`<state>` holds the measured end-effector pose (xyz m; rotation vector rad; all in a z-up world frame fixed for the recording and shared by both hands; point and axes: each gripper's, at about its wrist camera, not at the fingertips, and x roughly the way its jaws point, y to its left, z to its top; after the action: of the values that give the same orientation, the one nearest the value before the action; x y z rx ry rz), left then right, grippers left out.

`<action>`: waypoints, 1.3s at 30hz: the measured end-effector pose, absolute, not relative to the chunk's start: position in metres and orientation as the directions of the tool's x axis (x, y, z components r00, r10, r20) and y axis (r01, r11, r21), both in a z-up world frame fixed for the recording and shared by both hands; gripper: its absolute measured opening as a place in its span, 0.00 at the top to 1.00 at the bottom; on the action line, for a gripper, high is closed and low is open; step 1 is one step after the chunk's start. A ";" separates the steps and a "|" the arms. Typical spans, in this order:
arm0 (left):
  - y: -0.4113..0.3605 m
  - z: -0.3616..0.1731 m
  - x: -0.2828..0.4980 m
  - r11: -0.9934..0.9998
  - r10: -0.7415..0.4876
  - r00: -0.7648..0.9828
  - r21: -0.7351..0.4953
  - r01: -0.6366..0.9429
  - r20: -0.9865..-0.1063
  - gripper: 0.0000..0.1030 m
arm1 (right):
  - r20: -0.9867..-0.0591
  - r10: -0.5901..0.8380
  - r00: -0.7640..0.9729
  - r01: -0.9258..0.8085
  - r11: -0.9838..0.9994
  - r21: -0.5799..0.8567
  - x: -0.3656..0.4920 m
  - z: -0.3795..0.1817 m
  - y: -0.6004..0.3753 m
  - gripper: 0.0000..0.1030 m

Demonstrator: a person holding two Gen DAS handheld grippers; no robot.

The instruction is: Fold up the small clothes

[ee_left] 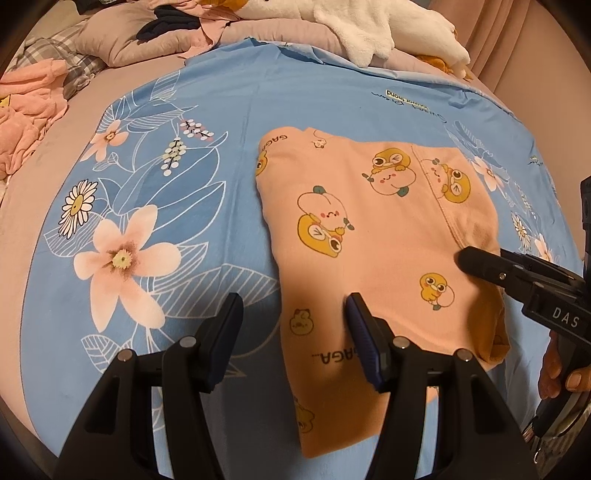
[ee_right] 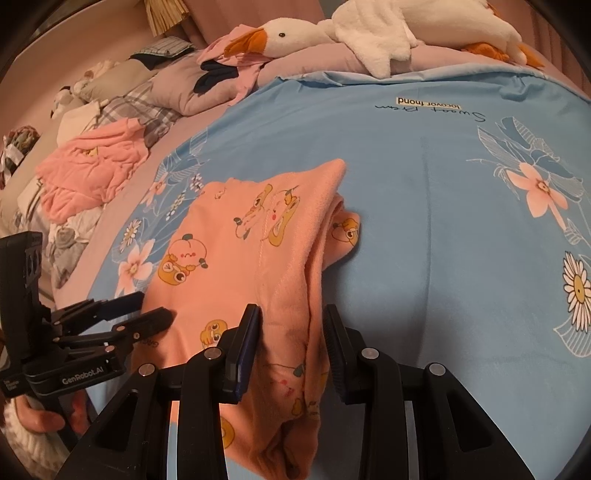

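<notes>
Two views. Left wrist: left gripper (ee_left: 293, 319) jaws wide, straddling the near left edge of peach cartoon-print cotton garment (ee_left: 369, 229) on blue floral sheet (ee_left: 166, 184). Right wrist: right gripper (ee_right: 291, 328) jaws gaping around the folded right edge; pinch all layers squarely before lifting

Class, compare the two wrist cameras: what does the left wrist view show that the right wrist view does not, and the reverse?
Only the left wrist view shows the garment's plain left edge lying flat on the sheet.

Only the right wrist view shows the goose toy's head and the garment's thick folded edge between the right gripper fingers.

Both show the peach garment, the blue floral sheet and the open left gripper.
</notes>
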<state>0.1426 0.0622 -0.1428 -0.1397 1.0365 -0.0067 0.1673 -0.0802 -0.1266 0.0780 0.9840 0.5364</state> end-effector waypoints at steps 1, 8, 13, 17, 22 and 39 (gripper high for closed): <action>0.062 -0.142 0.142 0.991 -0.070 0.510 -0.117 -0.060 -0.857 0.43 | -0.771 0.465 0.436 -0.396 0.868 0.300 0.167 -0.127 -0.081 0.68; 0.060 -0.142 0.136 0.992 -0.064 0.509 -0.112 -0.064 -0.858 0.43 | -0.765 0.477 0.432 -0.406 0.861 0.307 0.162 -0.127 -0.085 0.68; 0.058 -0.143 0.132 0.993 -0.063 0.507 -0.107 -0.059 -0.860 0.43 | -0.765 0.479 0.429 -0.417 0.857 0.303 0.152 -0.125 -0.086 0.68; 0.056 -0.146 0.128 0.993 -0.062 0.501 -0.105 -0.060 -0.864 0.43 | -0.776 0.472 0.419 -0.409 0.861 0.303 0.152 -0.128 -0.087 0.68; 0.051 -0.145 0.121 0.993 -0.057 0.499 -0.099 -0.058 -0.865 0.43 | -0.773 0.475 0.420 -0.410 0.860 0.305 0.144 -0.127 -0.089 0.68; 0.043 -0.150 0.105 0.993 -0.057 0.477 -0.100 -0.064 -0.877 0.43 | -0.791 0.458 0.407 -0.411 0.865 0.289 0.123 -0.130 -0.088 0.68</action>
<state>0.1051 0.0428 -0.1502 -0.1245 1.0739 0.0039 0.1234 -0.0877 -0.1302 0.0515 1.0134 0.5481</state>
